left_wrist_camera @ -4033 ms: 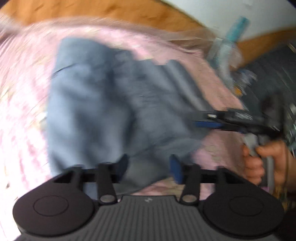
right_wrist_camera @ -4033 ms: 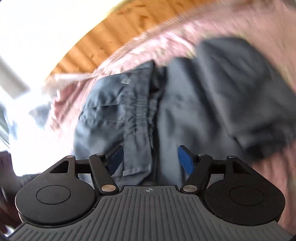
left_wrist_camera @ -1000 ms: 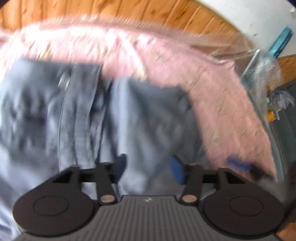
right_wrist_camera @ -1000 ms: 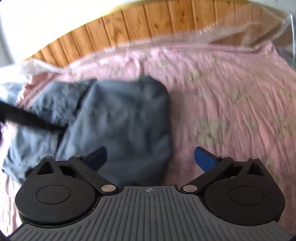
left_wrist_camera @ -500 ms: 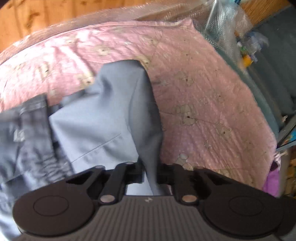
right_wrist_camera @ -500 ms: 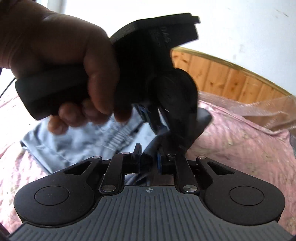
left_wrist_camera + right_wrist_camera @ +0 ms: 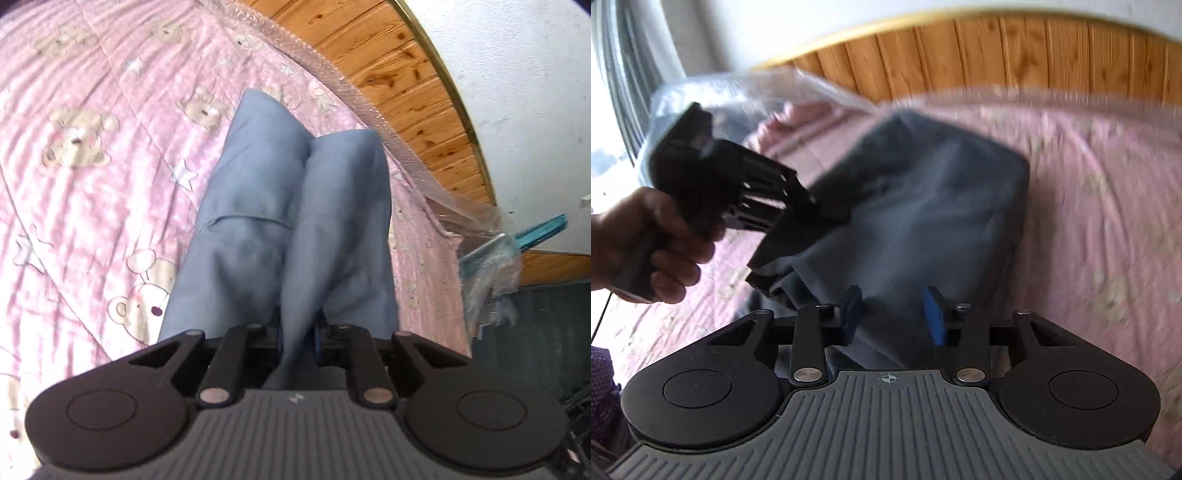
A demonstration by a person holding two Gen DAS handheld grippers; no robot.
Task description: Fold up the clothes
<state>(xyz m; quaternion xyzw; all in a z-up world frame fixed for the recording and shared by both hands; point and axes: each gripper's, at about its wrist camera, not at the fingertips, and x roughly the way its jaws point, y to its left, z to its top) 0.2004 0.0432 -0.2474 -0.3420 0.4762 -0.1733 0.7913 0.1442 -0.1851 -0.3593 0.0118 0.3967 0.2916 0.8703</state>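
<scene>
A grey-blue garment [image 7: 295, 206] hangs from my left gripper [image 7: 297, 338], which is shut on a bunched fold of it above the pink bedspread [image 7: 85, 177]. In the right wrist view the same garment [image 7: 923, 206] lies partly folded on the bed, blurred by motion. My right gripper [image 7: 893, 314] is open, its blue pads on either side of the cloth's near edge without pinching it. The left gripper [image 7: 798, 221], held by a hand, shows in the right wrist view at the left, clamped on the garment's edge.
The pink bedspread has a teddy-bear and star print. A wooden headboard [image 7: 417, 110] with clear plastic wrap [image 7: 369, 110] runs along the far side. Plastic-wrapped items [image 7: 491, 266] and a dark surface stand at the right. A window [image 7: 613, 92] is at the far left.
My right gripper has opened and let go of the garment. My left gripper stays shut on the cloth and has lifted it, so it now hangs down over the bed.
</scene>
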